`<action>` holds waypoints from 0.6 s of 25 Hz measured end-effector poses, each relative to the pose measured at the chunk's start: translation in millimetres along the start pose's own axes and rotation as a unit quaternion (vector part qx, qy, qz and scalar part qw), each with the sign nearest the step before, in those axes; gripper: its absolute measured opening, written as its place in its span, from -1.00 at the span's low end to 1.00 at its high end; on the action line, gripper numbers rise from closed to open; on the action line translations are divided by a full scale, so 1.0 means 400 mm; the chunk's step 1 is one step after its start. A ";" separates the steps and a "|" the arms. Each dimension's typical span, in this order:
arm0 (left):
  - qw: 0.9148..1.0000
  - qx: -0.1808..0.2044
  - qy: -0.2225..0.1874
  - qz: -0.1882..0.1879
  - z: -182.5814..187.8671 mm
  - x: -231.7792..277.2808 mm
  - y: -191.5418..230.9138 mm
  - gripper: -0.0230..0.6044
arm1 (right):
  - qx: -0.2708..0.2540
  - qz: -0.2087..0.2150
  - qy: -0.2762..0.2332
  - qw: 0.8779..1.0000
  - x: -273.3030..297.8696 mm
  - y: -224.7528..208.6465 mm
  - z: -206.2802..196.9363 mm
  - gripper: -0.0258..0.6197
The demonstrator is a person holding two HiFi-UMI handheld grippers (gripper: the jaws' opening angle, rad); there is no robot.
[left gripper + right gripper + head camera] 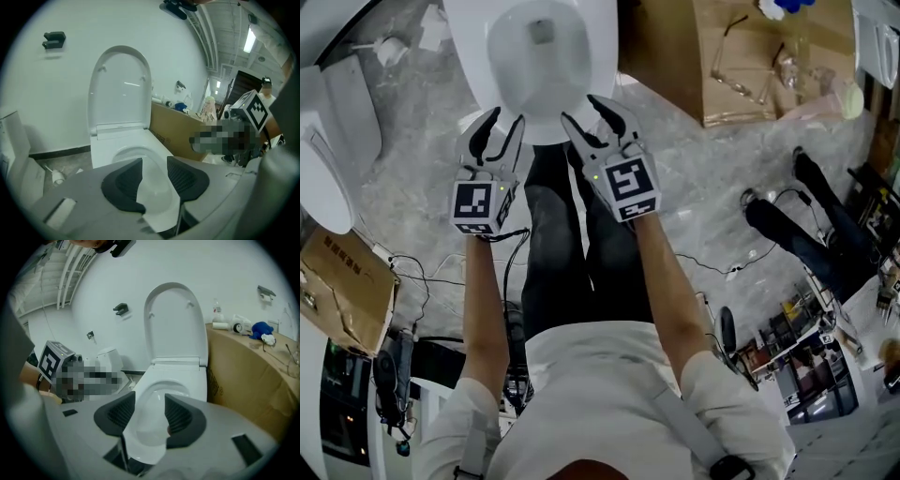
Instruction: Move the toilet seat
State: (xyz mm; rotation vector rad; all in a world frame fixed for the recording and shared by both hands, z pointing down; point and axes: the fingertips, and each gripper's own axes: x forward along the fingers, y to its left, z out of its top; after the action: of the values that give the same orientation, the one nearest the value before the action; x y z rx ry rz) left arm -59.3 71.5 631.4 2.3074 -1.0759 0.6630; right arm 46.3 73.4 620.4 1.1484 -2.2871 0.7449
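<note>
A white toilet bowl (539, 66) stands just ahead of me, and its seat and lid (121, 86) are raised upright against the wall, as the right gripper view (176, 322) also shows. My left gripper (499, 131) hovers at the front left of the rim and my right gripper (602, 117) at the front right. Both are open. In each gripper view the bowl's front rim (157, 197) (145, 427) shows through the gap between the dark pads (123, 183) (183, 420). Nothing is gripped.
A large cardboard box (741, 56) with small items on top stands right of the toilet. A second white toilet part (328, 150) and flattened cardboard (342, 291) lie at the left. Cables (412, 272) run across the grey floor. Someone's dark legs (797, 234) are at the right.
</note>
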 end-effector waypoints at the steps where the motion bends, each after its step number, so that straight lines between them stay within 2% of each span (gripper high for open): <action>1: 1.000 -0.001 0.005 0.002 -0.018 0.007 0.005 -0.39 | 0.000 -0.001 0.005 1.000 0.007 -0.004 -0.014 -0.30; 5: 1.000 -0.020 0.015 0.012 -0.082 0.033 0.027 -0.34 | 0.009 -0.015 0.024 1.000 0.033 -0.031 -0.080 -0.29; 7: 0.999 -0.038 0.014 0.020 -0.108 0.046 0.041 -0.27 | 0.025 -0.022 0.038 0.999 0.049 -0.049 -0.122 -0.12; 12: 0.997 -0.070 0.031 0.032 -0.184 0.079 0.076 -0.17 | 0.048 -0.044 0.070 0.995 0.090 -0.090 -0.218 -0.11; 14: 0.996 -0.076 0.036 0.034 -0.208 0.090 0.086 -0.17 | 0.054 -0.045 0.078 0.995 0.103 -0.097 -0.242 0.03; 15: 0.996 -0.079 0.039 0.036 -0.219 0.095 0.091 -0.14 | 0.056 -0.046 0.081 0.994 0.108 -0.100 -0.254 0.03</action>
State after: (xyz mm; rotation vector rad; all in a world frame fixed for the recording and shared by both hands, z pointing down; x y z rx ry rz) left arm -85.4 84.7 729.4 2.1013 -1.1374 0.6648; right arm 73.2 94.7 732.7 1.1893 -2.0668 0.9046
